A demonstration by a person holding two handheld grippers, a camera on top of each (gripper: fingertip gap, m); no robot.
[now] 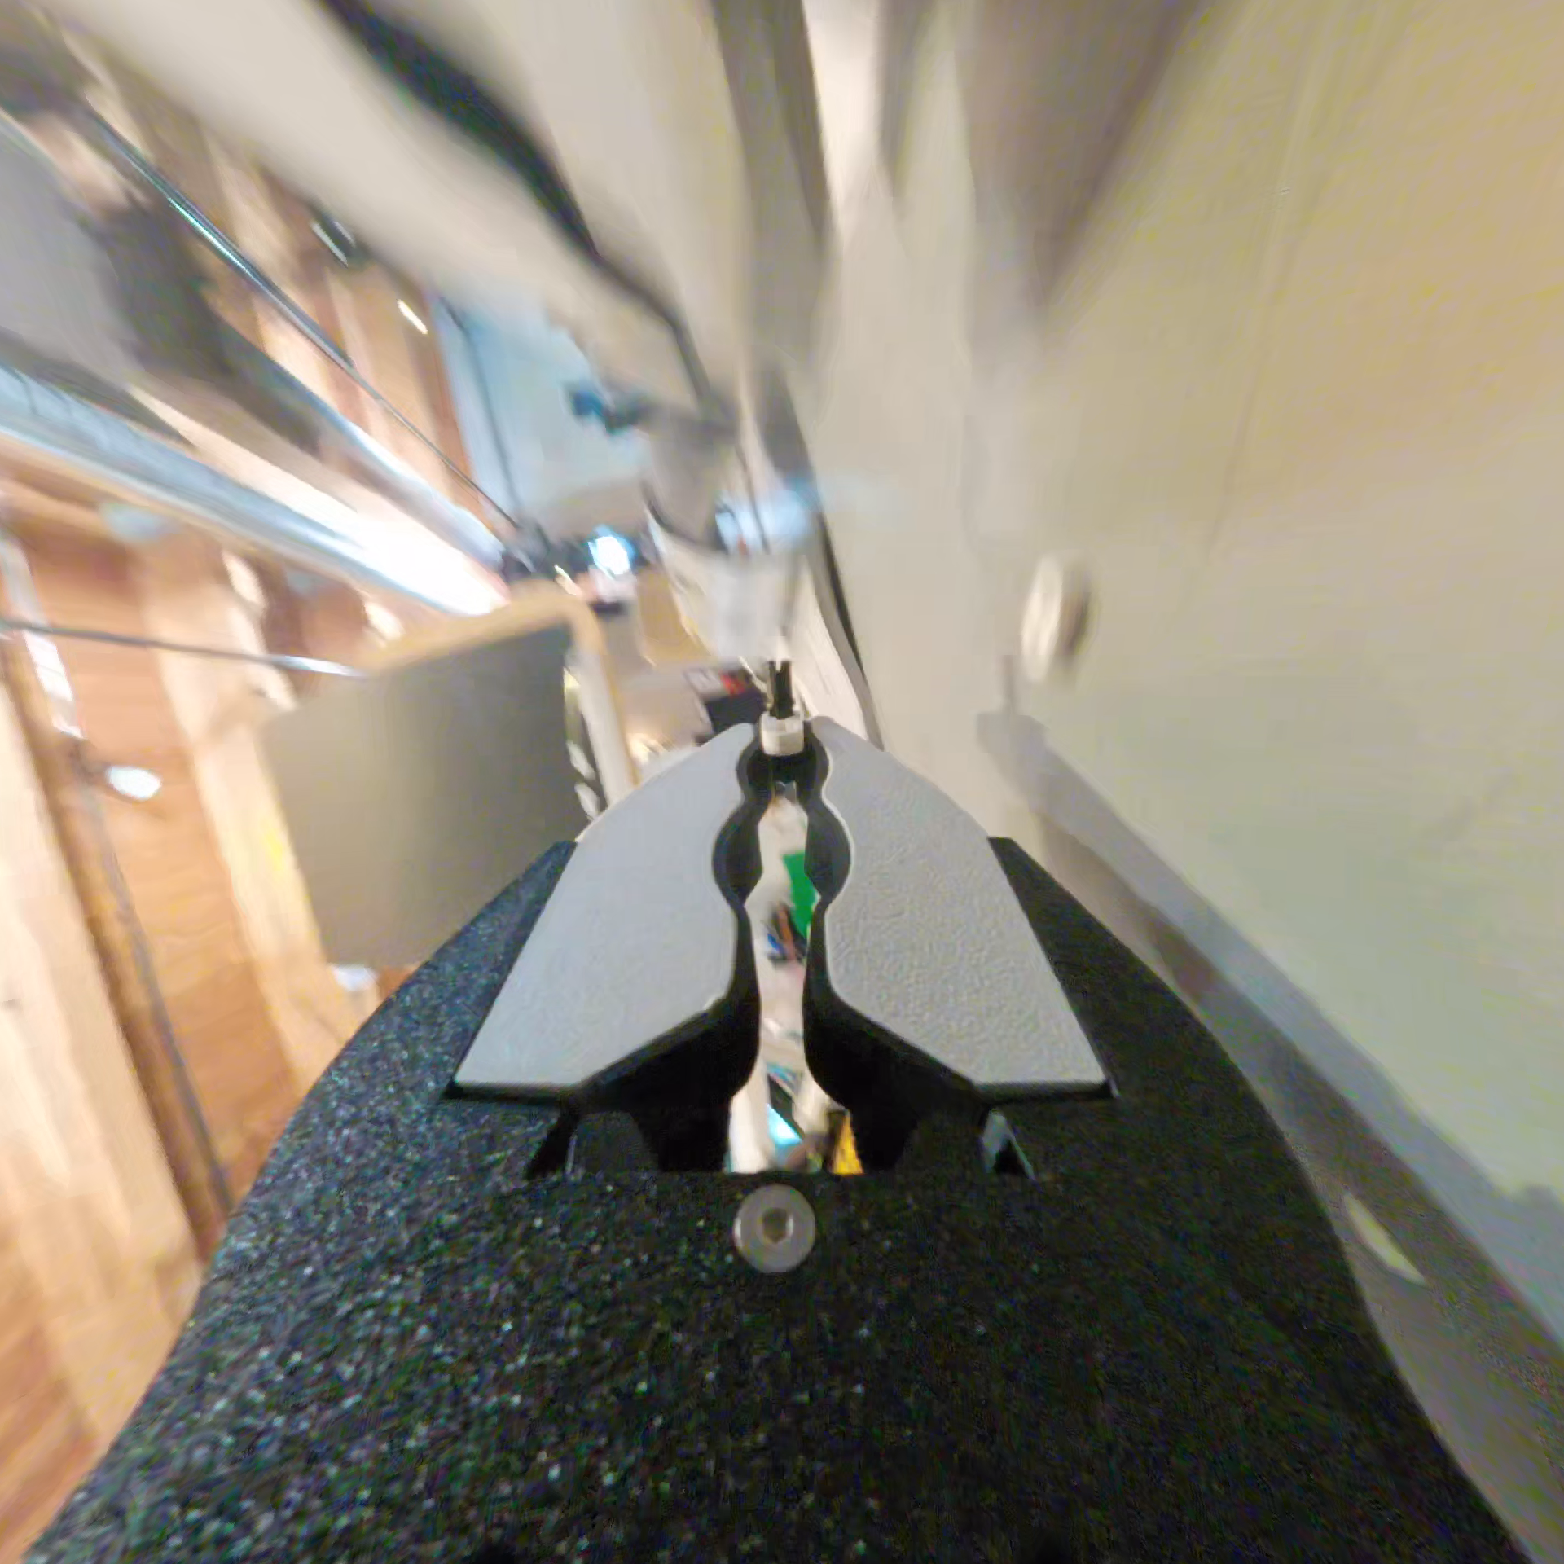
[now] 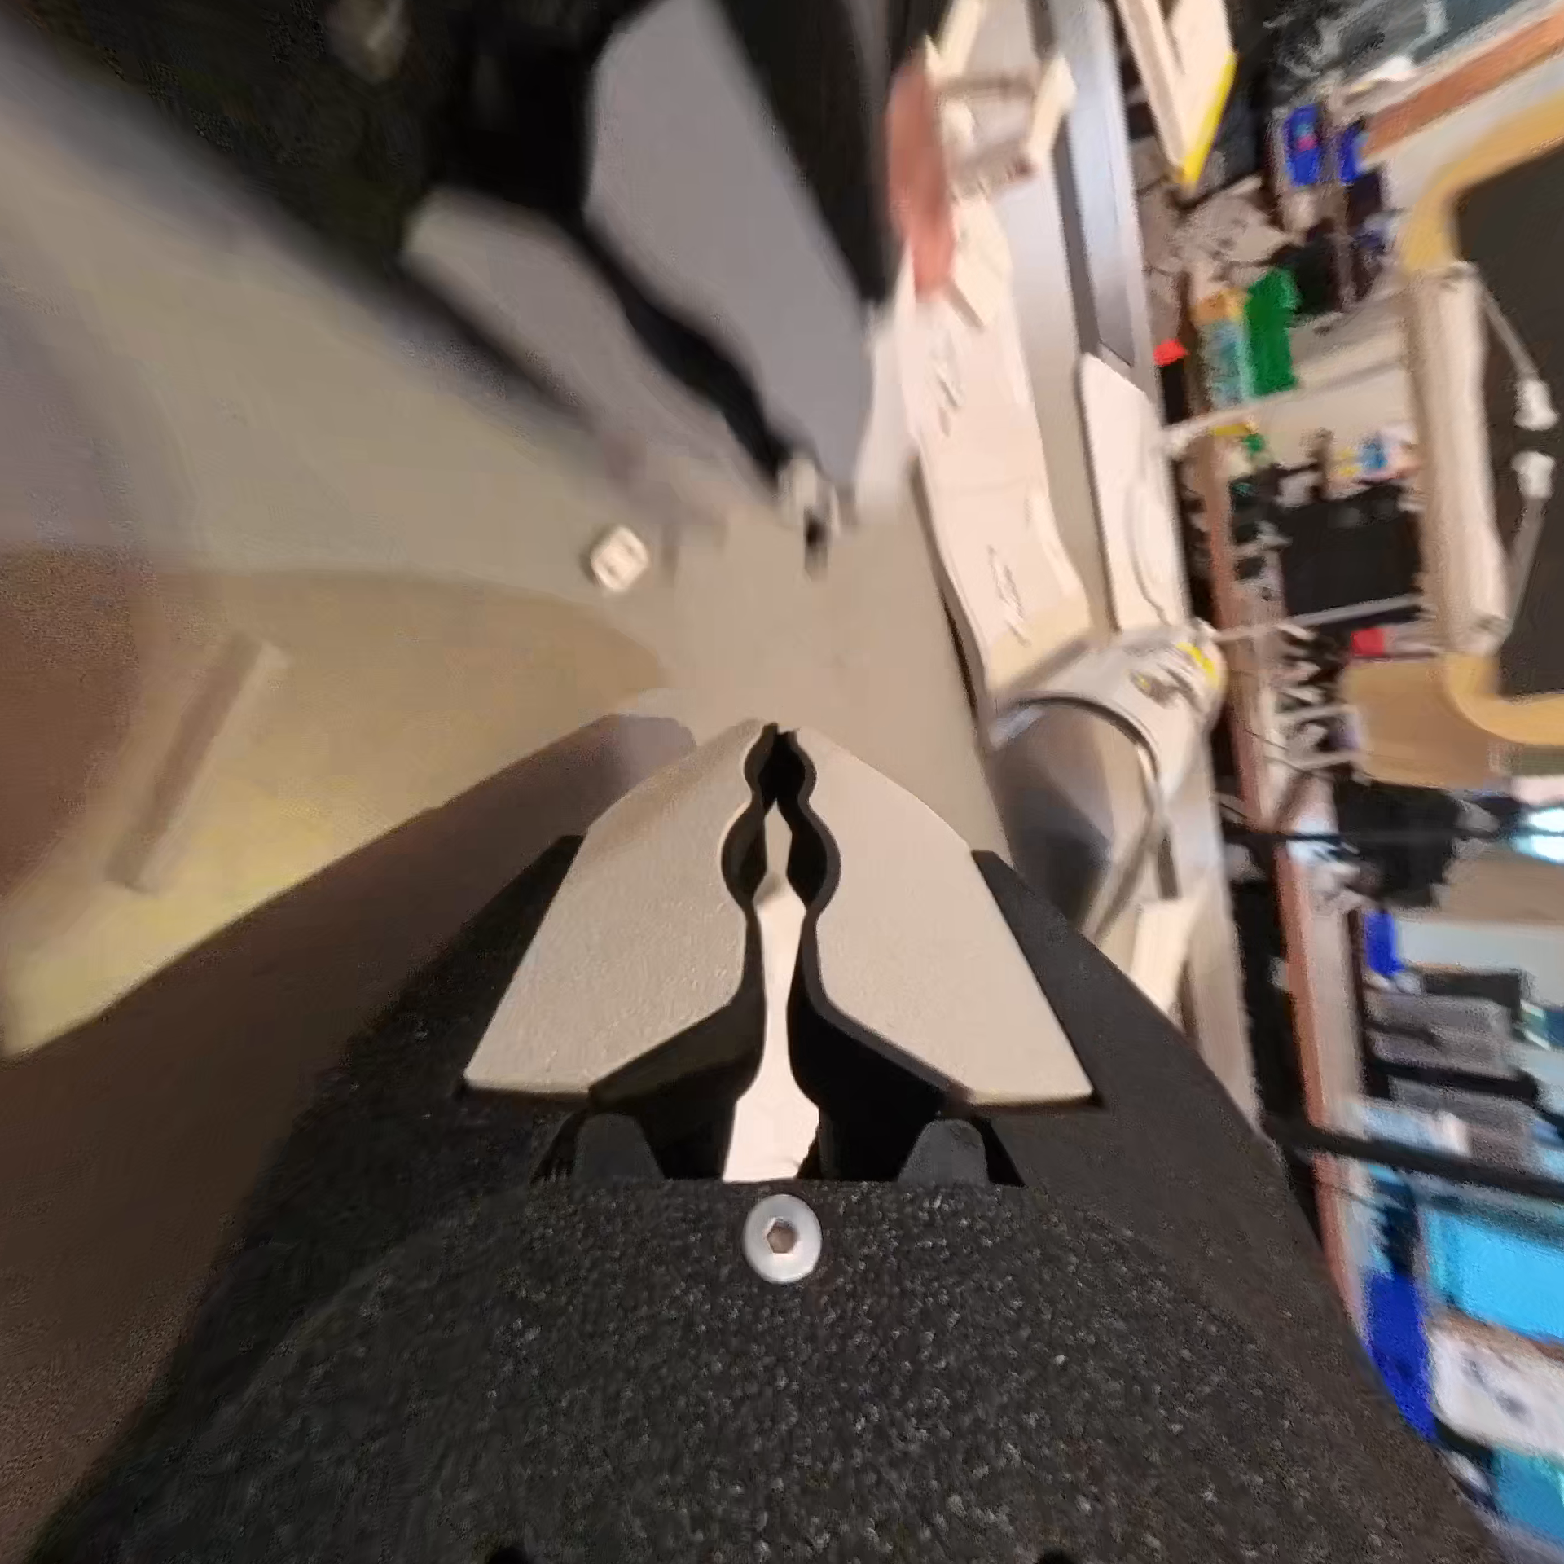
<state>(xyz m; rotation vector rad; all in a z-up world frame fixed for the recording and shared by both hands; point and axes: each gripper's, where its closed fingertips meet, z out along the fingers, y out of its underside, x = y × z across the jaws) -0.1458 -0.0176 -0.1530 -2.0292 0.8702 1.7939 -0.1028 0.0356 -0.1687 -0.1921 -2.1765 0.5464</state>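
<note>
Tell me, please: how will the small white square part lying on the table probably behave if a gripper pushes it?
The part looks tiny and flat, so probably light; it would likely slide, not roll. The table looks smooth, so a push may send it skidding.

Left gripper tips pinch a small connector piece, its pin sticking out past the tips, close beside the table surface on the right. Right gripper tips meet over the table; a small clip lies ahead-left, well apart. The left gripper hangs farther ahead, cluttered shelves along the table's far edge at right.
</note>
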